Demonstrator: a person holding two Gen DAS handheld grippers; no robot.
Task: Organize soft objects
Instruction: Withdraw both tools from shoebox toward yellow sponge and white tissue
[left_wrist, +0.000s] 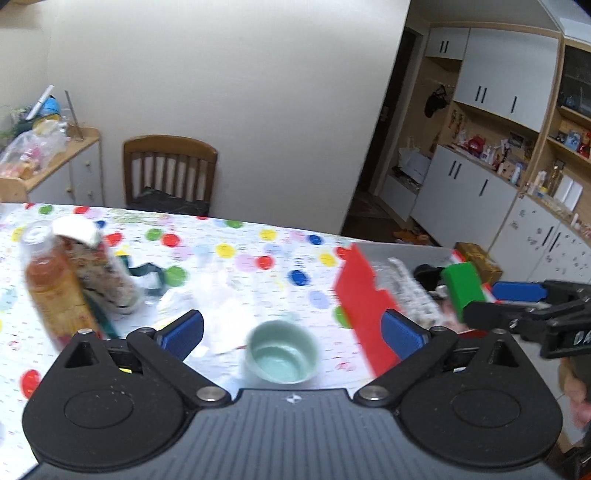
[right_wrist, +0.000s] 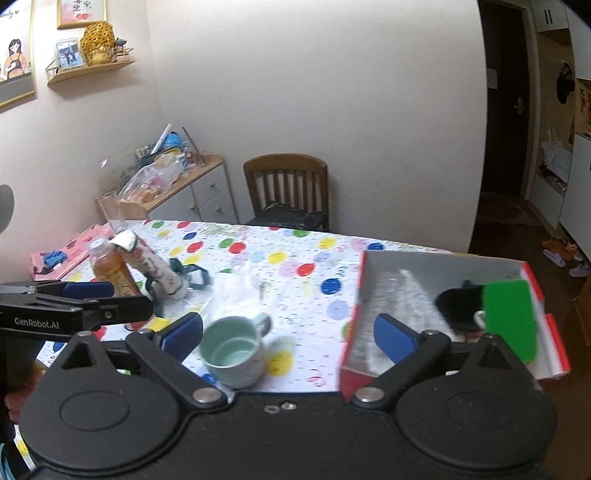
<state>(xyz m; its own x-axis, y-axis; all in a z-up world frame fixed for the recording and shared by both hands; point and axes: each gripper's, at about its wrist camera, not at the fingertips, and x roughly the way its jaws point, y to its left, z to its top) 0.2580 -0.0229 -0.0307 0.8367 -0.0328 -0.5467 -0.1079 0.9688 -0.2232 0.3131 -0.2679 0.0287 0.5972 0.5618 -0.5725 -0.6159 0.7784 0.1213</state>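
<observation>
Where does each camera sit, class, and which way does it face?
Left wrist: on the left tongs, open, facing the dotted table; the right tongs intrude at right.
Right wrist: on the right tongs, open, facing the same table; the left tongs intrude at left.
Shared: mug, red box, bottle, chair.

left wrist: near, above table's near edge, tilted down across mug (left_wrist: 282, 352) toward chair (left_wrist: 170, 168) | right wrist: just right of it, same heading, mug (right_wrist: 236, 349) left of centre | shared: mug, red box (left_wrist: 364, 306) (right_wrist: 443, 314), chair (right_wrist: 287, 188)
</observation>
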